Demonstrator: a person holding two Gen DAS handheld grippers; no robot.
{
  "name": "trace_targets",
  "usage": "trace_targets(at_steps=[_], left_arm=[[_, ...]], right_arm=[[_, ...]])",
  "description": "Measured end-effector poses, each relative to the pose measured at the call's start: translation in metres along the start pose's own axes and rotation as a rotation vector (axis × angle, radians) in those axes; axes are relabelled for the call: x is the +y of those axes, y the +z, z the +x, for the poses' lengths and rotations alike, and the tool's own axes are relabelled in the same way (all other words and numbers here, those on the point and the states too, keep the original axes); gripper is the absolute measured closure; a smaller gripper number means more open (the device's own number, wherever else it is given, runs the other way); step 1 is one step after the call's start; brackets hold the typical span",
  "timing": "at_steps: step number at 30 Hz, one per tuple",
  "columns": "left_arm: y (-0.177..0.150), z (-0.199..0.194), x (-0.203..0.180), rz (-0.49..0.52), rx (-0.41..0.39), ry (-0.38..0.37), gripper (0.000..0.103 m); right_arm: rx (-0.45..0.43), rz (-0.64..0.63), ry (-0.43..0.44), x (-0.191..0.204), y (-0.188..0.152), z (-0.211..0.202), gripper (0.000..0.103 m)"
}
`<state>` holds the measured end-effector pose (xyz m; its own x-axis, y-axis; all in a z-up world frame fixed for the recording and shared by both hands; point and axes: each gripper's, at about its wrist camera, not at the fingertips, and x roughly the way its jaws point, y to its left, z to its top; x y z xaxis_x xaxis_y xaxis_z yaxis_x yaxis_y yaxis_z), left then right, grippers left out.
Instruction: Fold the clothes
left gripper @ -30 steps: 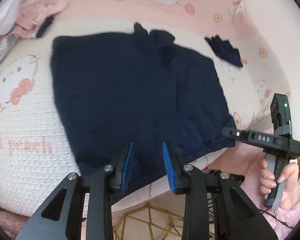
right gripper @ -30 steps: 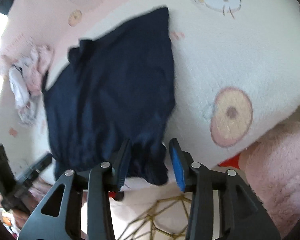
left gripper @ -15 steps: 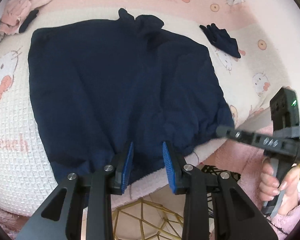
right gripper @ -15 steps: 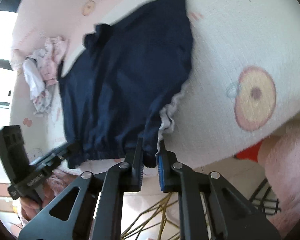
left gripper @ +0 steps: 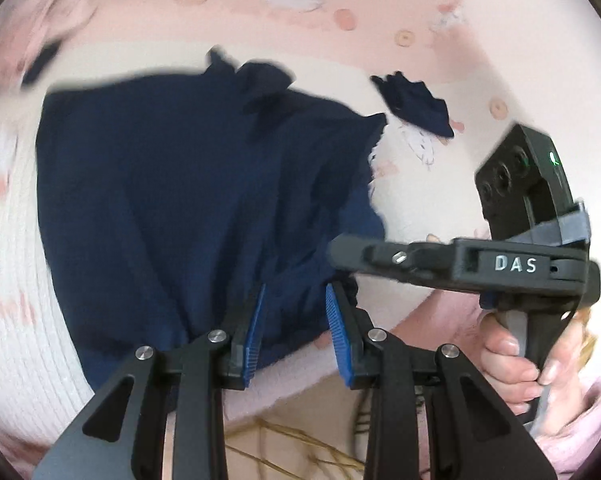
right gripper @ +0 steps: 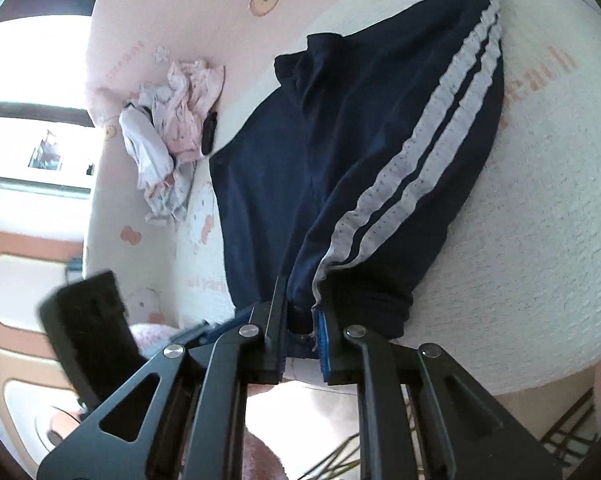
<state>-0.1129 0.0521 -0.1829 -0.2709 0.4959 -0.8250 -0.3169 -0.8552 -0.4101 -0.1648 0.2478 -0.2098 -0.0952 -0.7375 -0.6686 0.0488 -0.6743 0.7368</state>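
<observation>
Dark navy shorts [left gripper: 172, 184] lie spread on the white and pink bed cover [left gripper: 16, 320]. My right gripper [right gripper: 300, 316] is shut on a corner of the shorts' near hem and holds it lifted. That side is turned over, so two white side stripes [right gripper: 420, 148] show. In the left wrist view the right gripper [left gripper: 336, 250] comes in from the right over the shorts' near right part. My left gripper [left gripper: 296, 312] hangs open above the near hem, its blue pads apart, with cloth below them but not pinched.
A small dark navy garment [left gripper: 416, 104] lies on the cover beyond the shorts to the right. A crumpled pile of pink and white clothes [right gripper: 172, 128] sits at the far corner. A person's hand [left gripper: 512, 360] in a pink sleeve grips the right handle. A gold wire frame [left gripper: 300, 452] stands below the bed edge.
My right gripper closed on the shorts' near corner and carried it up and leftward across the shorts, turning up the white stripes. My left gripper stayed open and rose a little.
</observation>
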Motion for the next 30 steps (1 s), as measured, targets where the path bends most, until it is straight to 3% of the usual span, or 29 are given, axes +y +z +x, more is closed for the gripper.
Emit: trace_targets(at_steps=[4, 8, 10, 11, 13, 14, 18, 22, 26, 30], left_arm=[[0.005, 0.007, -0.023, 0.14, 0.0, 0.001, 0.071], [0.007, 0.019, -0.025, 0.136, 0.019, -0.013, 0.071], [0.009, 0.026, -0.026, 0.138, 0.033, -0.016, 0.071], [0.009, 0.028, -0.029, 0.149, 0.03, -0.016, 0.074], [0.01, 0.031, -0.035, 0.168, 0.012, -0.003, 0.093], [0.01, 0.031, -0.035, 0.164, 0.004, 0.008, 0.093], [0.012, 0.029, -0.026, 0.112, -0.012, 0.013, 0.094], [0.013, 0.016, -0.006, 0.017, -0.041, -0.03, 0.094], [0.013, -0.006, 0.01, -0.06, -0.089, -0.082, 0.094], [0.002, -0.025, 0.026, -0.143, -0.109, -0.096, 0.094]], right_arm=[[-0.012, -0.005, 0.031, -0.006, 0.005, 0.004, 0.09], [0.002, 0.0, 0.041, -0.011, 0.006, 0.006, 0.088], [-0.003, 0.015, 0.045, -0.017, 0.003, 0.002, 0.082], [-0.008, 0.02, 0.042, -0.02, 0.002, 0.0, 0.081], [-0.023, 0.032, 0.035, -0.026, 0.0, -0.006, 0.079], [-0.034, 0.051, 0.034, -0.029, -0.001, -0.01, 0.078], [-0.144, 0.147, 0.011, -0.044, -0.008, -0.036, 0.069], [-0.203, 0.186, -0.112, -0.048, -0.018, -0.058, 0.064], [-0.157, 0.117, -0.304, -0.039, -0.02, -0.042, 0.061], [-0.162, 0.116, -0.28, -0.036, -0.012, -0.025, 0.061]])
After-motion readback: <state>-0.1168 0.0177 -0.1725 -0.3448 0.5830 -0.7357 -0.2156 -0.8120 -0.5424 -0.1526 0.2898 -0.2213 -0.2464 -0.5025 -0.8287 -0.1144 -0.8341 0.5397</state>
